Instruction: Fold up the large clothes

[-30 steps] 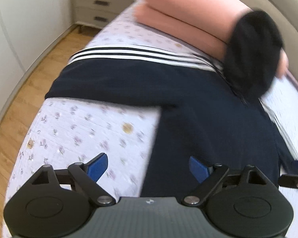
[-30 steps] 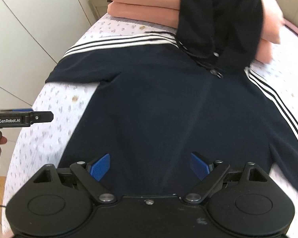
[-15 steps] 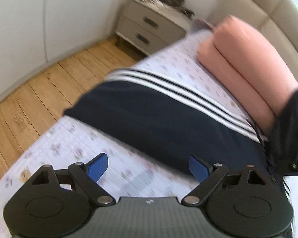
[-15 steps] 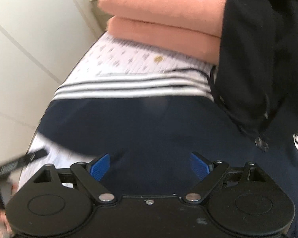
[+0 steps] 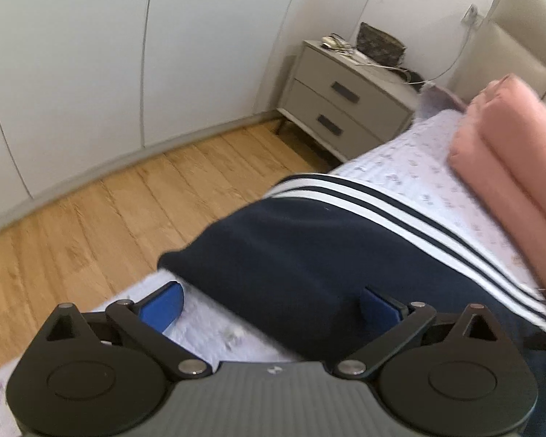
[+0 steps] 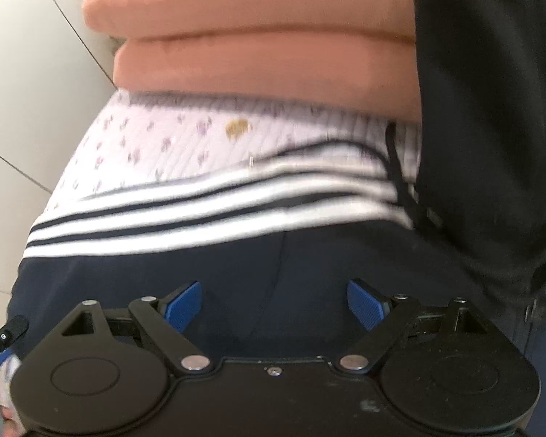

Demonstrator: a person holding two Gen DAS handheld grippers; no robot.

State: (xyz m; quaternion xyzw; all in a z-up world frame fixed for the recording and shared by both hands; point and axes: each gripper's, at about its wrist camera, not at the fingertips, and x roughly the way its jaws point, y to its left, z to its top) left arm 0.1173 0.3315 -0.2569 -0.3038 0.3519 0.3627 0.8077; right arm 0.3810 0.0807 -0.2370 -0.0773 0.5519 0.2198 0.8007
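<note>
Navy jacket (image 5: pixel 309 255) with 3 white stripes lies flat on the bed (image 5: pixel 411 167). Only the left view shows the nightstand (image 5: pixel 342 98) and wood floor (image 5: pixel 102 225); only the right shows black cloth (image 6: pixel 491 127) draped beside the jacket. Left tongs (image 5: pixel 271 302), just opened wider, straddle its sleeve edge. Right tongs (image 6: pixel 275 304) gape empty above its body.

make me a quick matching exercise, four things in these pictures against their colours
Things:
1. folded blankets stacked on the bed
2. striped sleeve of the spread-out garment
3. two-drawer bedside cabinet
4. plank floor

Colours:
A. grey
B. navy with white stripes
C. light brown wood
D. salmon pink

Pairs: 1-D, 2-B, 3-A, 4-C
</note>
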